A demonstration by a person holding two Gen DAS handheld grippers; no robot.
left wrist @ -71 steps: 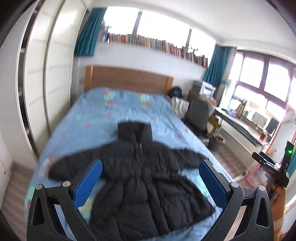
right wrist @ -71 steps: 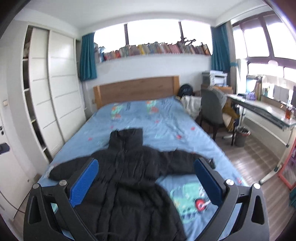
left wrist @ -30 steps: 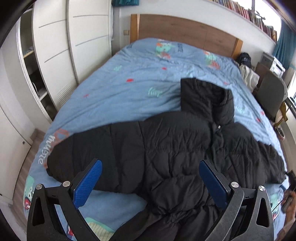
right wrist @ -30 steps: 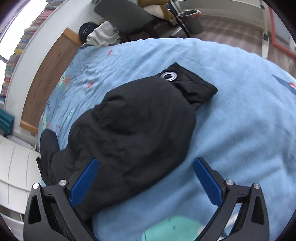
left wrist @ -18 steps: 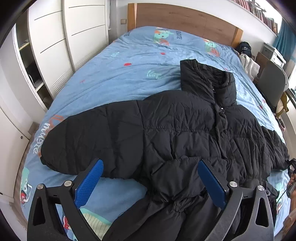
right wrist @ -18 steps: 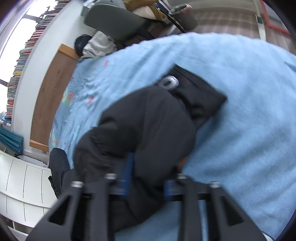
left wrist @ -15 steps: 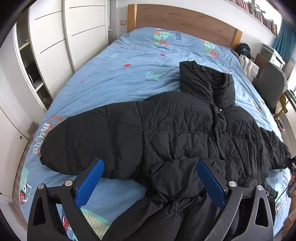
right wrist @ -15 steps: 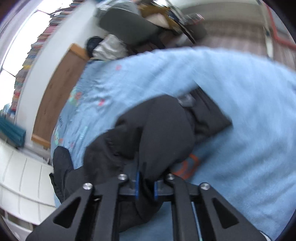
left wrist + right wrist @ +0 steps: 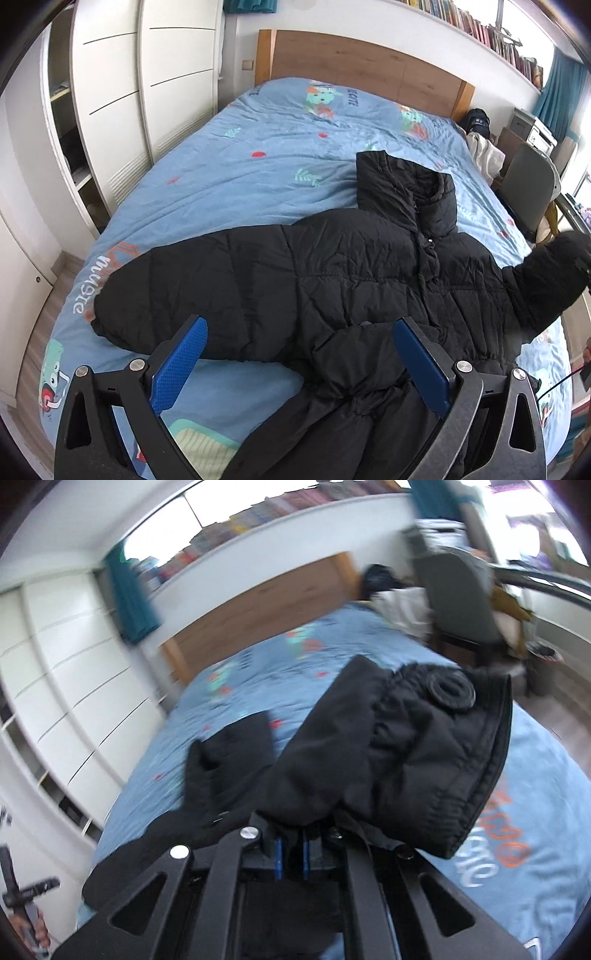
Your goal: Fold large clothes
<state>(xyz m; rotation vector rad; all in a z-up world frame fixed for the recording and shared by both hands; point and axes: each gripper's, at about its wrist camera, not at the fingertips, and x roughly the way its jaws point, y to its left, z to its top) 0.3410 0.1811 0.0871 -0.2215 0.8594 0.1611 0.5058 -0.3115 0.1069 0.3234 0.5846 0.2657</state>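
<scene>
My right wrist view was blurred. The right gripper (image 9: 290,853) had pinched the black jacket's (image 9: 351,280) sleeve cuff (image 9: 436,760), which hung over the jaws and hid the fingertips. The jacket lay spread across the foot end of the bed (image 9: 258,166), its hem cut off at the frame edge. My left gripper (image 9: 299,363) hovered spread above it, holding nothing.

- Your jacket (image 9: 351,280) was plain black, quilted in stitched panels.
- The bedspread (image 9: 258,162) was light blue with red dots and cartoon prints.
- Your gripper pads (image 9: 177,365) were blue.
- The curtain (image 9: 133,598), upper left, was teal.
- The headboard (image 9: 354,62) was brown wood.
</scene>
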